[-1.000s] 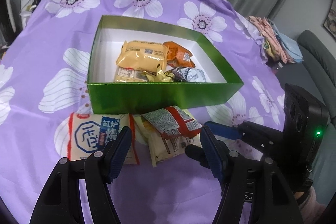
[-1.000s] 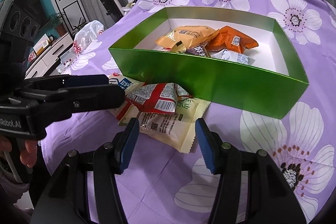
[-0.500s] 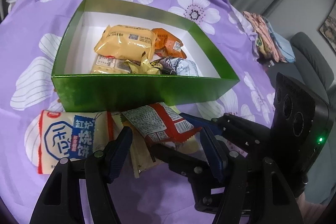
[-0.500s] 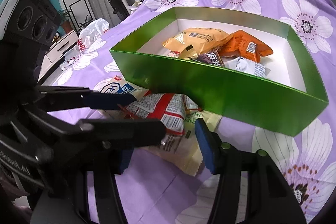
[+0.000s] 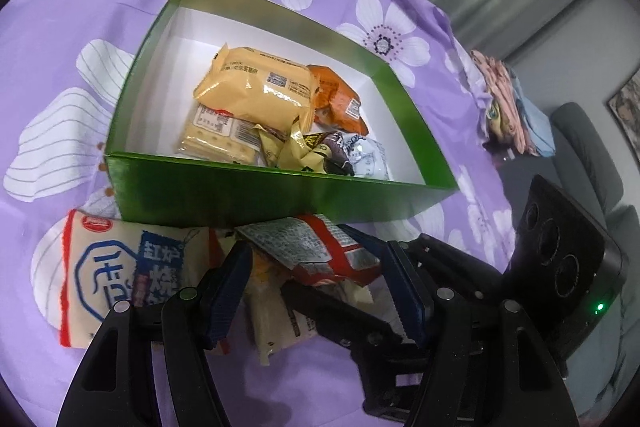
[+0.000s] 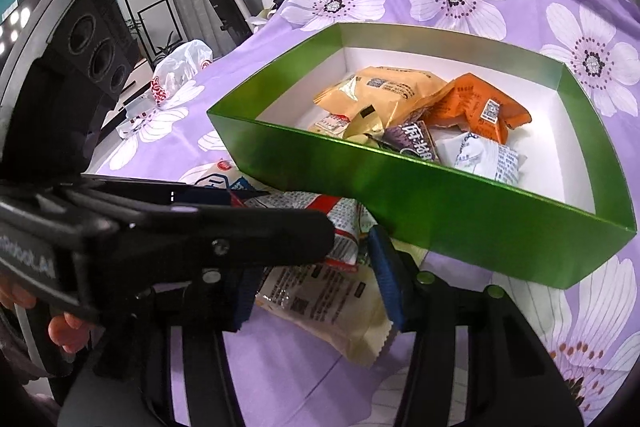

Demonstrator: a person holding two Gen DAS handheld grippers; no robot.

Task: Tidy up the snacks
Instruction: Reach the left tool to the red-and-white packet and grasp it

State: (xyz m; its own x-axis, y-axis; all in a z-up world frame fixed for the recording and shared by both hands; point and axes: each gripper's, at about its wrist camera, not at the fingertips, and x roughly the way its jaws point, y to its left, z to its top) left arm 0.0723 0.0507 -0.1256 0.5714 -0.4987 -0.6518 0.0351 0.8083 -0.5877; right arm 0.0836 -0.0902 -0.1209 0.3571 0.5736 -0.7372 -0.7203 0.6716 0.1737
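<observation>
1. The green box [image 5: 280,195] sits mid-frame in the left wrist view on a purple flowered cloth [image 5: 60,27]. It already holds several snack packets, among them a yellow packet [image 5: 256,91] and an orange packet [image 5: 336,99].
2. Three packets lie outside the box, along its near wall in the lower half of the frame: a white packet with blue lettering [image 5: 120,275] at lower left, a red-and-white packet [image 5: 312,251] at centre, and a pale cream packet [image 5: 276,319] partly under the red-and-white one.
3. The left gripper [image 5: 320,291] has its jaws spread, one on either side of the red-and-white and cream packets. The pads are not seen pressing on either packet.
4. The right gripper [image 6: 316,275] has its jaws closing around the cream packet [image 6: 332,311], which lies between them in the right wrist view. Its left pad is hidden behind the other gripper's finger, so contact cannot be confirmed.
5. Handling estimate: the packets appear light, soft, air-puffed film pouches with a glossy, slippery skin. The contents are probably brittle.
6. Recommended hold: pinch the flat crimped seam at a packet end, or grip lightly across the narrow body. Firm pressure risks crushing the contents or bursting the pouch.
7. Both grippers crowd the same overlapped pile, so lifting one packet may drag its neighbour.
</observation>
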